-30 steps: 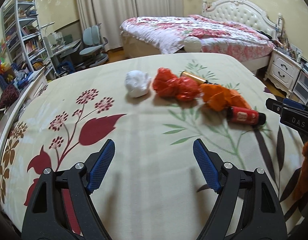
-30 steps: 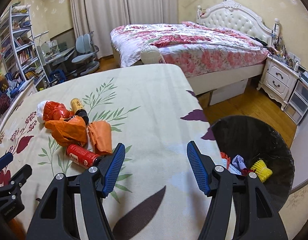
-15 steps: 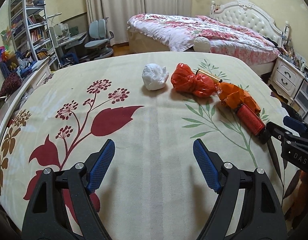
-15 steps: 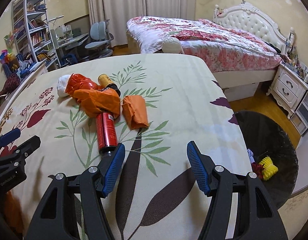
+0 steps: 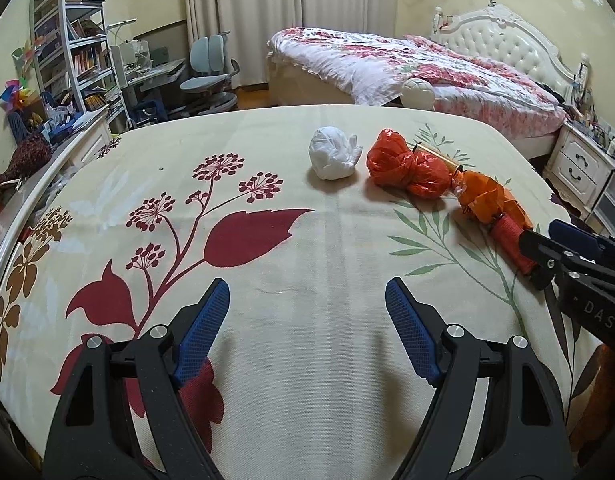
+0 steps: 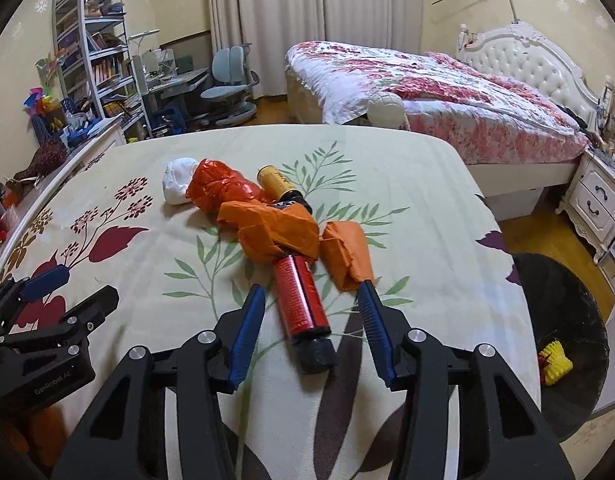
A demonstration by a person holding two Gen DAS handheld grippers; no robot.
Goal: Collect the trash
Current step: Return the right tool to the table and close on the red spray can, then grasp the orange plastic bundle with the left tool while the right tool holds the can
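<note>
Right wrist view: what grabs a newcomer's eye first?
The red bottle lying on the floral bedspread, straddled by the open right gripper, its black cap end nearest the camera. Just beyond it sits a heap of orange bags with a white wad at its far left. At the right edge, the black bin stands beside the bed with a yellow scrap inside.

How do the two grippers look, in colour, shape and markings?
Both are black plastic frames with triangular cut-outs and silver bolts. The fingers carry ribbed blue pads. The left gripper shows the white text "GenRobot.AI" on its side; the right gripper shows "DAS". No cables or sleeves are visible.
</note>
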